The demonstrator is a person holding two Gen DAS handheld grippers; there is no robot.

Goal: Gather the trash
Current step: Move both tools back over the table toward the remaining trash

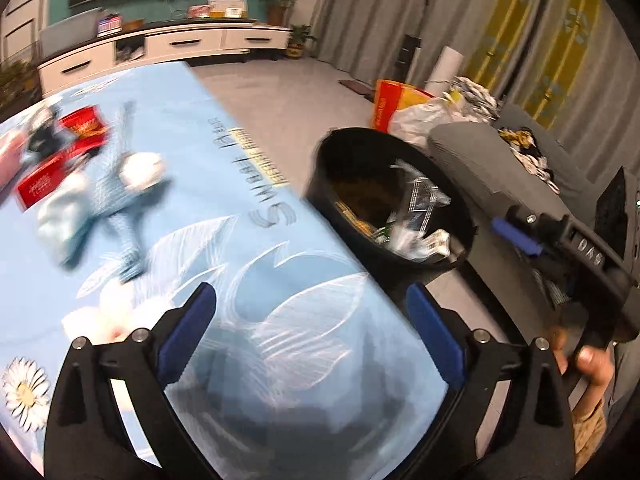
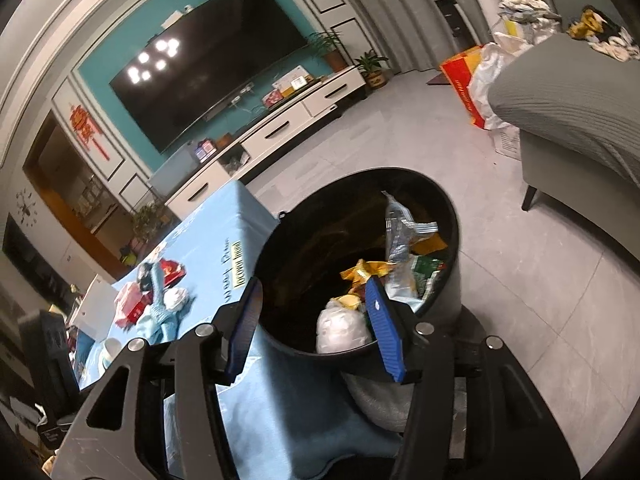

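A black trash bin [image 2: 448,304] stands on the floor beside the table and holds wrappers and a white crumpled wad [image 2: 340,328]; it also shows in the left wrist view [image 1: 332,184]. My right gripper [image 2: 316,316] is open and empty, just above the bin's near rim. My left gripper [image 1: 312,320] is open and empty over the table's blue cloth [image 1: 224,216]. On the table lie a white crumpled tissue [image 1: 142,170], a blue cloth rag [image 1: 108,200] and red boxes [image 1: 44,180]. The right gripper [image 1: 520,236] shows at the right of the left wrist view.
A grey sofa [image 2: 568,100] stands right of the bin. A red and yellow bag [image 1: 394,106] and white plastic bags sit on the floor behind it. A white TV cabinet [image 2: 288,124] and a TV line the far wall. A white box [image 2: 94,312] lies on the table.
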